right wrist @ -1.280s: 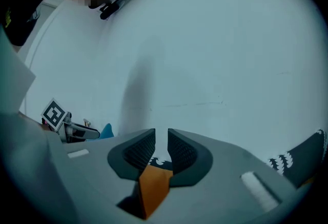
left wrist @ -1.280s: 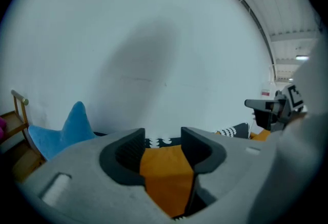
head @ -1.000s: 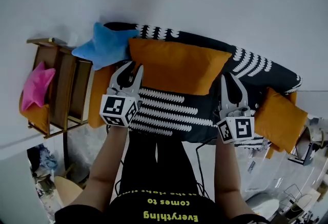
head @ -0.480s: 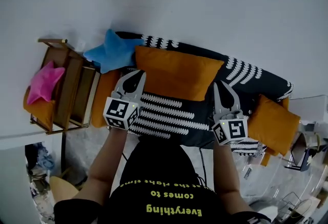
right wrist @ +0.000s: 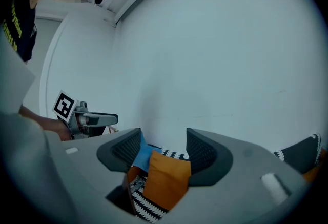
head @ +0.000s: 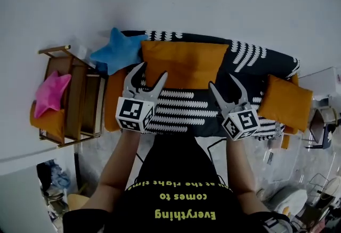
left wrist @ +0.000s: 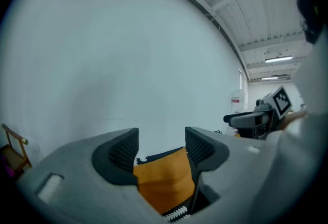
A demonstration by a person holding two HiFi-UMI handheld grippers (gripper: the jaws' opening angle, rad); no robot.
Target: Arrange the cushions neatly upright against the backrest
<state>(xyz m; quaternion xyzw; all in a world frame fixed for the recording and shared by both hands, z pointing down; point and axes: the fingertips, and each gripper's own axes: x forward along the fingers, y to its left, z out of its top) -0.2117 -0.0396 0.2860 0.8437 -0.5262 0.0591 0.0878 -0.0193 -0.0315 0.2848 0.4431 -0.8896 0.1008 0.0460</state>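
Centre cushion [head: 184,64] set upright; left claw [head: 153,71] and right claw [head: 222,80], just opened, spread and empty before it; next, probably grip the end cushion [head: 285,102] to its right.

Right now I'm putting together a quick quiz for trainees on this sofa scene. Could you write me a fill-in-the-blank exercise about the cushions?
1. The largest cushion, at the middle of the sofa, is ____.
2. The left-end star cushion on the sofa is ____.
3. The off-sofa star cushion, lying on the wooden chair, is ____.
Missing words: orange; blue; pink.
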